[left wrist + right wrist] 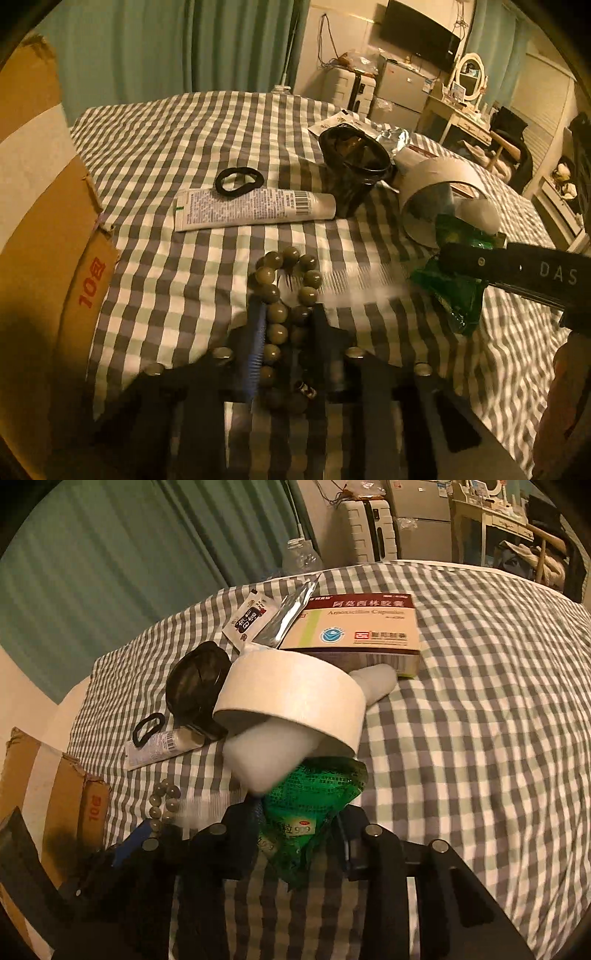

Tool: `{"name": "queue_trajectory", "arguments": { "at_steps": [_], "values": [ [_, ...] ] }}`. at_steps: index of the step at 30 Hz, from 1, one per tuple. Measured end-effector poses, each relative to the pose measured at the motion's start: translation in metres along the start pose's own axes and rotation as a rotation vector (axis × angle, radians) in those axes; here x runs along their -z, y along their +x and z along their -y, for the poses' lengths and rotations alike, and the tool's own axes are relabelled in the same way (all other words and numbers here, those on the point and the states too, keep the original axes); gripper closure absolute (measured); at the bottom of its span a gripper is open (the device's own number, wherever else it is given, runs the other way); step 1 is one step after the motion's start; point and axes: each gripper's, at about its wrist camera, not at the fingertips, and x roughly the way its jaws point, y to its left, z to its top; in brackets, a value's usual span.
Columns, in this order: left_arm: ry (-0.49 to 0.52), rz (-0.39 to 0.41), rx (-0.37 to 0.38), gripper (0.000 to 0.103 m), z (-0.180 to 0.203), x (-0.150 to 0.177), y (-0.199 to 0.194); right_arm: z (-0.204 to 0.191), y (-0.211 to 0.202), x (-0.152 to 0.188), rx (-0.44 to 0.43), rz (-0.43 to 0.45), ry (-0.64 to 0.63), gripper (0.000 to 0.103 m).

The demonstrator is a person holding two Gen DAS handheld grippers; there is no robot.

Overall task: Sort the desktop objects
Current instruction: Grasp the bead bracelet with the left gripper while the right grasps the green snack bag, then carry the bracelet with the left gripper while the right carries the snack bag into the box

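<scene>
Beads of the bracelet point(284, 295) lay between our left gripper's point(286, 325) fingers, clamped; our right gripper point(299, 834) pinched the green sachet point(314, 797). Lifting could fail: round beads might slip, or the crinkled foil tear loose.

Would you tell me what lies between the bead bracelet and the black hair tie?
The white tube lies on its side between the bead bracelet and black hair tie, in the left wrist view.

One bracelet point(284, 299), one tube point(255, 208)
</scene>
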Motion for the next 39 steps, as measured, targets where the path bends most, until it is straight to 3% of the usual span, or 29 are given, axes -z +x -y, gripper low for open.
{"name": "queue_trajectory", "arguments": {
  "at_steps": [5,7,15,19,21,22,23,25,34,36,38,39],
  "values": [
    [0.009,0.010,0.010,0.082,0.003,0.007,-0.026,0.008,-0.024,0.012,0.004,0.010,0.008,0.071],
    [-0.003,0.009,0.029,0.102,0.004,0.009,-0.036,0.008,-0.036,0.018,-0.009,0.022,0.016,0.071],
    [0.035,0.007,0.047,0.103,0.026,0.024,-0.070,0.000,-0.074,0.038,-0.037,0.038,0.002,0.071],
    [0.025,-0.033,0.028,0.101,0.027,0.035,-0.069,-0.001,-0.088,0.045,-0.049,0.059,-0.004,0.071],
    [0.034,-0.039,0.008,0.093,0.030,0.038,-0.068,-0.002,-0.090,0.045,-0.051,0.066,-0.001,0.071],
    [0.038,-0.050,0.006,0.076,0.031,0.039,-0.065,-0.001,-0.090,0.045,-0.055,0.066,0.002,0.071],
    [0.037,-0.055,-0.002,0.046,0.031,0.041,-0.064,0.000,-0.089,0.045,-0.055,0.063,0.006,0.071],
    [0.027,-0.038,-0.024,0.018,0.028,0.042,-0.062,0.004,-0.085,0.044,-0.057,0.053,0.017,0.071],
    [-0.020,-0.069,-0.058,0.016,0.014,0.032,-0.014,0.011,-0.066,0.035,-0.060,0.029,0.018,0.071],
    [0.012,-0.041,-0.057,0.024,0.016,0.027,-0.009,0.012,-0.061,0.034,-0.057,0.023,0.018,0.071],
    [0.040,-0.026,-0.039,0.080,0.017,0.021,-0.008,0.015,-0.056,0.032,-0.054,0.015,0.022,0.071],
    [0.041,-0.028,-0.017,0.081,0.016,0.019,-0.009,0.016,-0.054,0.031,-0.051,0.013,0.025,0.071]
  ]
}}
